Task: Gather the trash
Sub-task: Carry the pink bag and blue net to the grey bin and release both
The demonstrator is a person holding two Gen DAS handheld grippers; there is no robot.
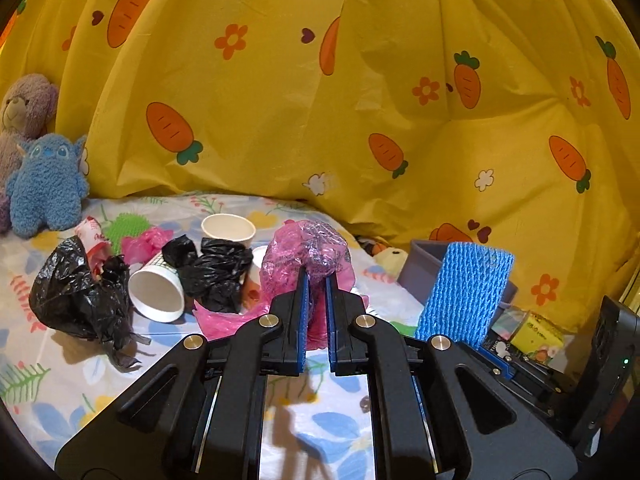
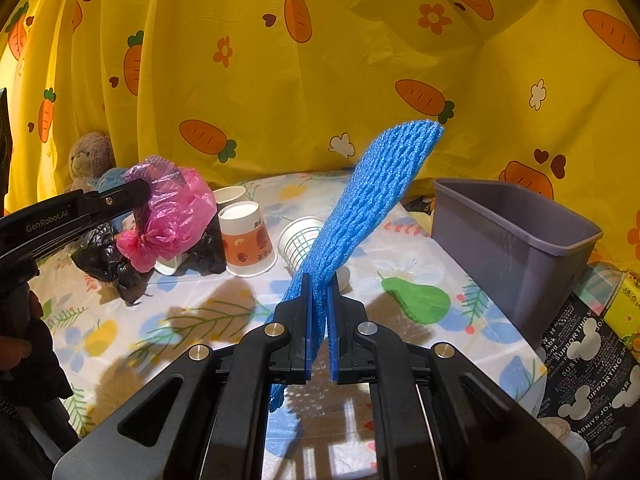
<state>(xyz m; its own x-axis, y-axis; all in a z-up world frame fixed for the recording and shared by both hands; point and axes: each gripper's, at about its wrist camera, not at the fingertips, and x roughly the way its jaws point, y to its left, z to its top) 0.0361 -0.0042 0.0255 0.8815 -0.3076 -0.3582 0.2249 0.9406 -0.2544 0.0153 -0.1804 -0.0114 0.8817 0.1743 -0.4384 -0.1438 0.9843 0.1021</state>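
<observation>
Both tools are loaded and lifted off the table (image 2: 200,312): the left tool (image 1: 316,280) pinches a pink plastic bag (image 1: 308,256), and the right tool (image 2: 319,292) clamps a blue foam net (image 2: 360,208). Next likely comes carrying each over the grey bin (image 2: 516,232) and releasing; cups (image 2: 248,240) and black bags (image 1: 76,292) remain.

"GenRobot.AI" on left hand-held gripper (image 2: 140,196); "SUPPORTING" on black bag (image 2: 584,356).

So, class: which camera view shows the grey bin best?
The right wrist view: the grey bin shows its whole open rim and two walls, unobstructed. In the left wrist view the bin is mostly hidden behind the blue foam net.
</observation>
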